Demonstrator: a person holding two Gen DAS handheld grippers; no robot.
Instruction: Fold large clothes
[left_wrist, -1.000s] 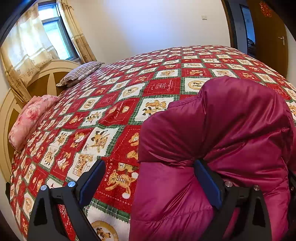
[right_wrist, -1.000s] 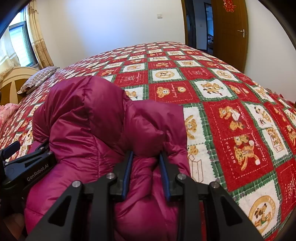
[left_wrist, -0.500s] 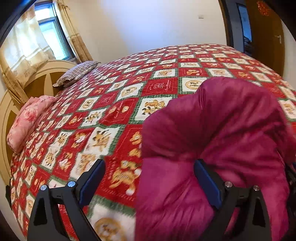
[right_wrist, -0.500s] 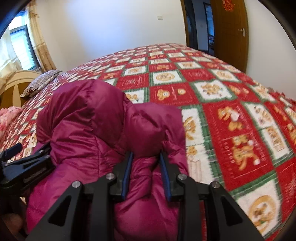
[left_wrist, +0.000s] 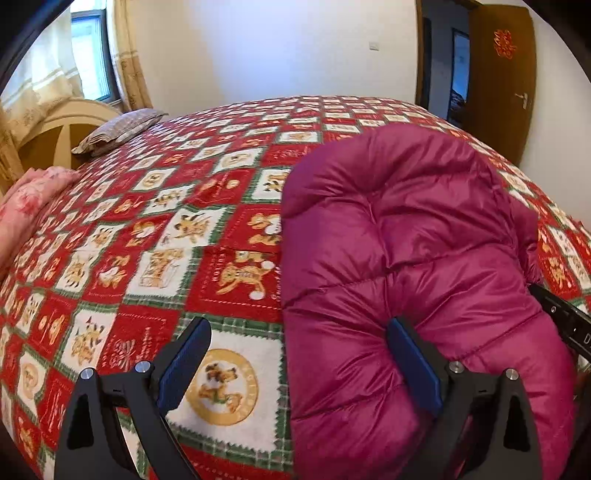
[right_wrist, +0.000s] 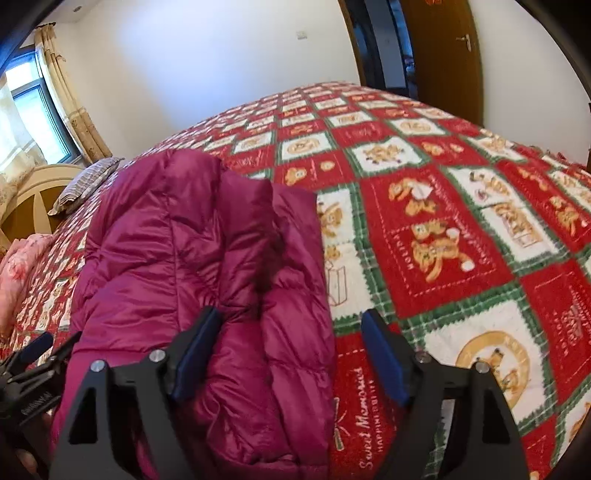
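My right gripper (right_wrist: 288, 354) had just opened off the puffy magenta quilted jacket (right_wrist: 207, 266); my left gripper (left_wrist: 299, 365) gaped wide beside it; I judged pressing the bundle flat best.

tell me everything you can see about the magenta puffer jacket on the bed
The puffer jacket is magenta, shiny and quilted in stitched padded sections, like a down-filled nylon shell. It lies folded into a thick, puffy bundle on the red, white and green bear-print bedspread, near the bed's near edge. The right gripper has just been opening; its jaws stand wide, with the jacket's near right edge between them, unclamped. The left gripper is open too, one finger sunk into the padding.
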